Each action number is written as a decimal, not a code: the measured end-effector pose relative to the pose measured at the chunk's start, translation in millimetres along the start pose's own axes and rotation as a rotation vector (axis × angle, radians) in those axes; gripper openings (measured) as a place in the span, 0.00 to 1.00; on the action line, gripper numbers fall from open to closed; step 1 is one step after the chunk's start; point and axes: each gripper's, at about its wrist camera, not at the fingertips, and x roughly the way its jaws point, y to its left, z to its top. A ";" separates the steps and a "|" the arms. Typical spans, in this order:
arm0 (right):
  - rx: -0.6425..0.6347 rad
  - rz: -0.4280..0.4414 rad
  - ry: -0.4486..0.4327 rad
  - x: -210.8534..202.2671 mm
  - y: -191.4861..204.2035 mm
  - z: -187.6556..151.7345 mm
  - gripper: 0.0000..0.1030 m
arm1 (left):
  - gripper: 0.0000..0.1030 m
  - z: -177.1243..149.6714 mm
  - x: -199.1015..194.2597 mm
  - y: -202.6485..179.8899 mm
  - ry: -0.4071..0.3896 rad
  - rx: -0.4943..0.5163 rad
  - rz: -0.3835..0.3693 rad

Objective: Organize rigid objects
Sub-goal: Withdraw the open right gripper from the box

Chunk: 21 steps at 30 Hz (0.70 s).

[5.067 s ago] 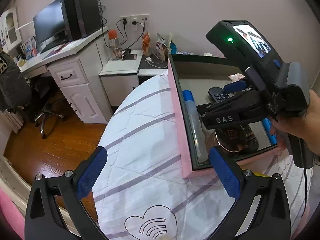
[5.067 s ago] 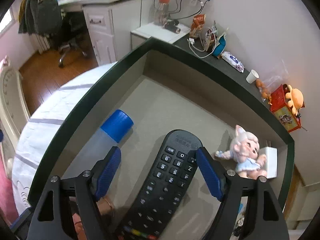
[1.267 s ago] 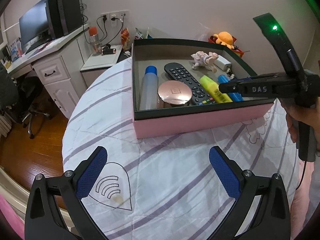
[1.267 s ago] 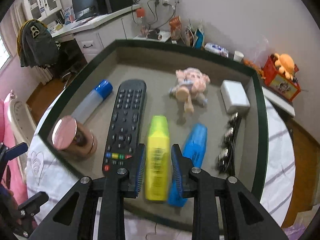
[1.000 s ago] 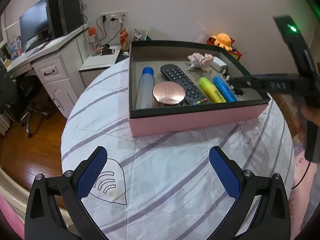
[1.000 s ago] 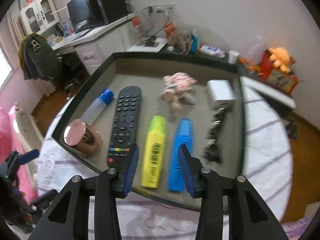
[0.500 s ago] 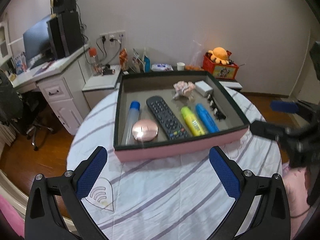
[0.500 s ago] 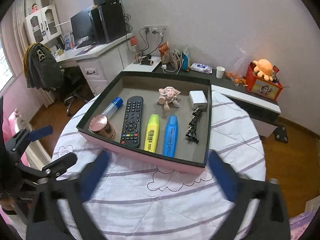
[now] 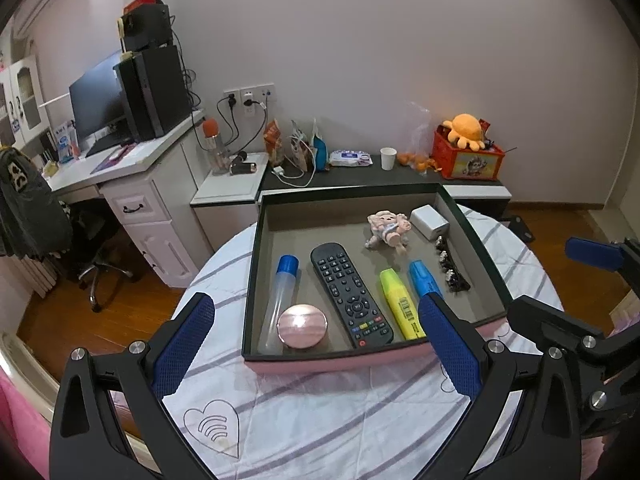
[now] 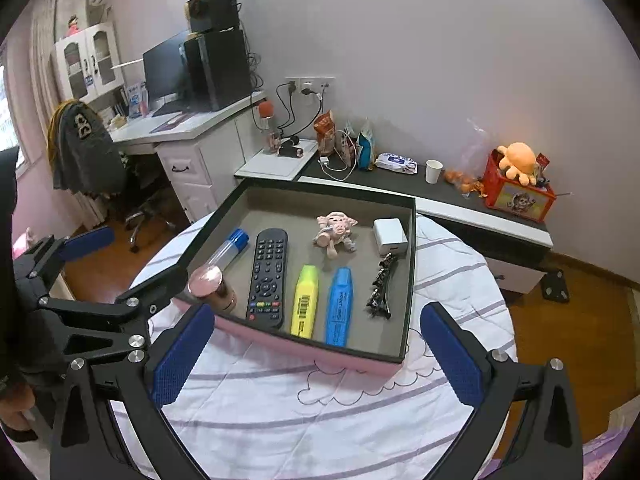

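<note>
Both grippers hover above the near edge of the round table with its white, purple-striped cloth (image 9: 360,408), angled downward at the shallow pink-sided, dark-rimmed box (image 10: 280,342). Left gripper (image 9: 316,344): jaws spread wide, nothing between the blue ribbed pads. Right gripper (image 10: 316,356): likewise wide, nothing held.

A hand (image 10: 14,404) shows only at the picture's edge, cut off.

Inside the box, on a grey felt-like floor, lie a clear tube with blue cap (image 9: 280,300), round rose-metal tin (image 9: 303,326), black remote control (image 9: 351,294), yellow highlighter (image 9: 401,304), blue highlighter (image 10: 339,306), black beaded hair clip (image 10: 381,286), pink pig figurine (image 10: 335,232) and white charger block (image 10: 390,236) (clip detail is hard to make out).
</note>
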 end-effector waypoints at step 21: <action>0.028 0.015 0.045 52.3 -20.7 16.0 1.00 | 1.00 16.7 53.1 -0.2 0.068 0.001 -0.001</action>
